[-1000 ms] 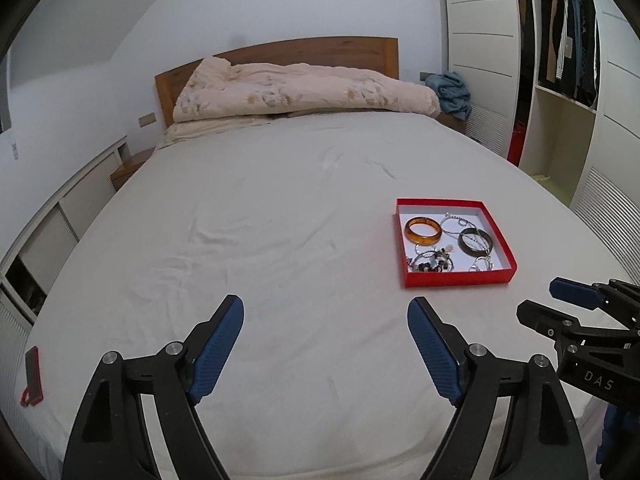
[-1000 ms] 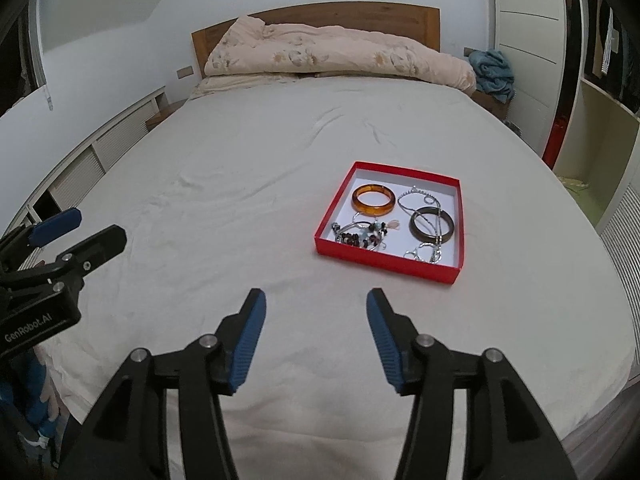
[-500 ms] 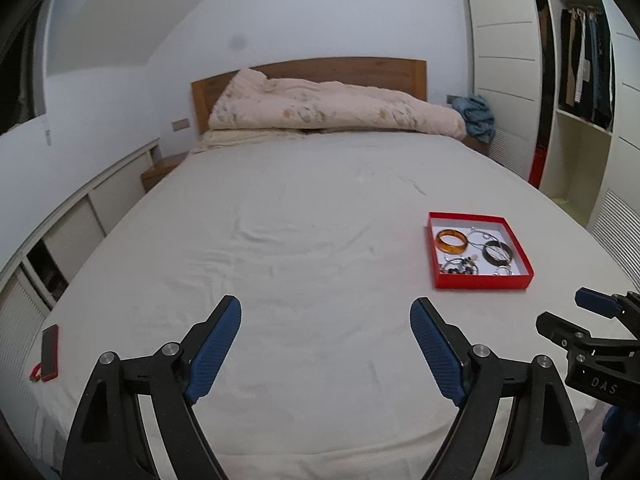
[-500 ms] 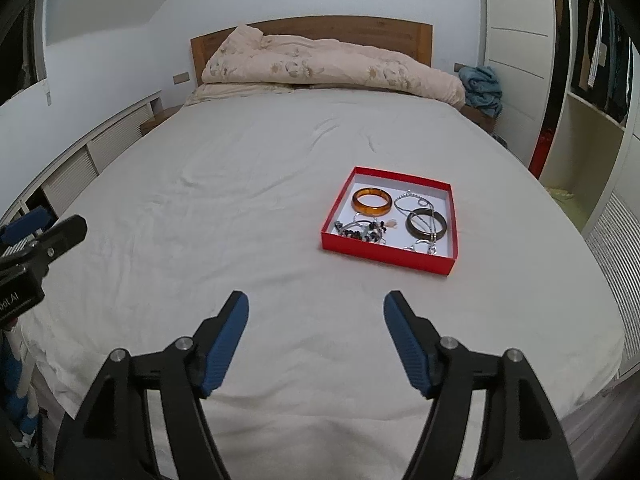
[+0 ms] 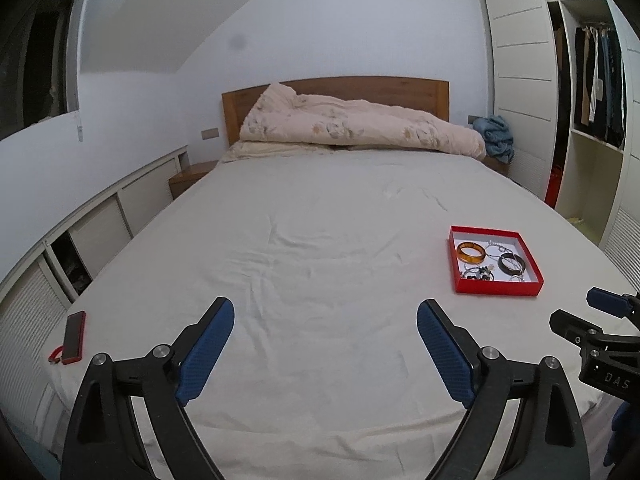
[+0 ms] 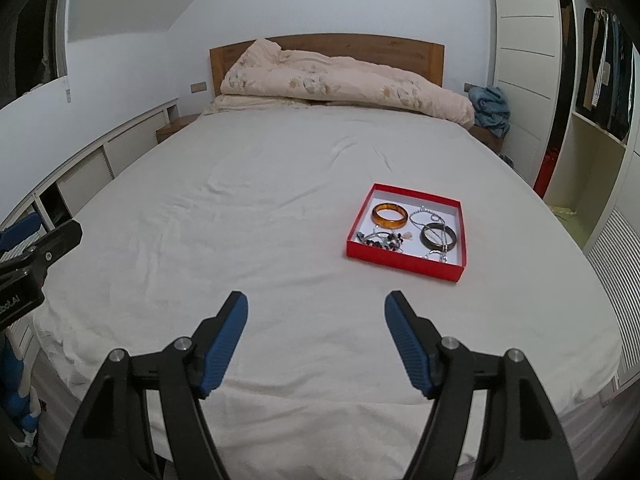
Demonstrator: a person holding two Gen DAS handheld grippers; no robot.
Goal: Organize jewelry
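The left tongs (image 5: 325, 342) fill the bottom of the left wrist view, their blue pads spread wide with nothing between them, hanging over the near edge of the bed (image 5: 320, 264). The right tongs (image 6: 316, 336) sit at the bottom centre of the right wrist view, also spread wide and empty above the pale sheet.

The red tray (image 6: 405, 259) lies flat on the sheet, at centre right of the right wrist view and at middle right of the left wrist view, well apart from both tongs. Inside it, on a white floor, an amber bangle (image 6: 390, 215) rests in the upper left corner. A dark bangle (image 6: 438, 237) lies to its right, with a silver chain (image 6: 425, 213) crossing over it. A cluster of beaded jewelry (image 6: 380, 239) sits along the tray's lower left side; its separate pieces are too small to tell apart.

A crumpled floral duvet (image 5: 352, 128) is piled against the wooden headboard (image 5: 360, 86) at the upper centre. A red phone (image 5: 74, 337) lies on the sheet at the lower left of the left wrist view. An open wardrobe (image 5: 596, 88) with hanging clothes stands at the right edge.
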